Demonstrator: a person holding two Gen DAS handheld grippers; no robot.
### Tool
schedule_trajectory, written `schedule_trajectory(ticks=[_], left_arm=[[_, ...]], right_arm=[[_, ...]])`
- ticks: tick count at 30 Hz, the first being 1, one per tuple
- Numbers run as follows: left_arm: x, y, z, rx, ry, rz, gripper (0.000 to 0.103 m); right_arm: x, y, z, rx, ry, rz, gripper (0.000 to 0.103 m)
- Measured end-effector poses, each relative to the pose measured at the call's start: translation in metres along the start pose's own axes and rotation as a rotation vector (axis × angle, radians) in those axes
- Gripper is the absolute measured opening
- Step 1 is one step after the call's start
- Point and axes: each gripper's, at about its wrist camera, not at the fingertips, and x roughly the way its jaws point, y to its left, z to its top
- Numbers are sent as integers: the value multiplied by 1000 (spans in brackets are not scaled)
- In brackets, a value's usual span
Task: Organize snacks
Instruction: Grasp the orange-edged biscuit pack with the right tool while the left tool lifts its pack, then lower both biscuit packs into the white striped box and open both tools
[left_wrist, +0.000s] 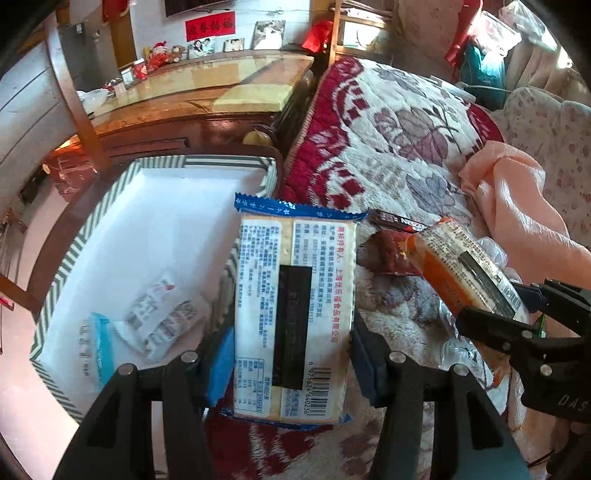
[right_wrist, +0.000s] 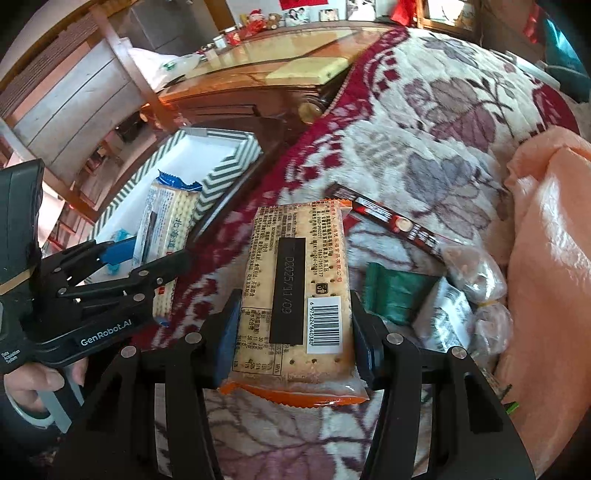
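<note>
Blue cracker pack (left_wrist: 291, 314) in left hand-held gripper (left_wrist: 291, 369), orange cracker pack (right_wrist: 295, 299) in right hand-held gripper (right_wrist: 293, 343)

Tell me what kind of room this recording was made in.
Most likely a lived-in home, probably a living room or bedroom: a floral fleece blanket covers the soft surface, framed family photos stand on a polished wooden sideboard, and a red banner hangs on the wall.

Left gripper (left_wrist: 291, 354) clamps blue cracker pack (left_wrist: 293, 314) over rim of striped box (left_wrist: 70, 254); two white packets (left_wrist: 162, 314) lie inside; right gripper (left_wrist: 495, 314) grips orange cracker pack (left_wrist: 458, 266) above floral blanket (left_wrist: 388, 140), beside dark sachet (left_wrist: 399, 221)
</note>
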Motion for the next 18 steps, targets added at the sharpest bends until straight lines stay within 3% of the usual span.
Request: schedule_trajectory(ticks=[18], left_arm=[[-31, 61, -6, -92, -57, 81, 58]], right_arm=[[6, 72, 10, -114, -10, 52, 52]])
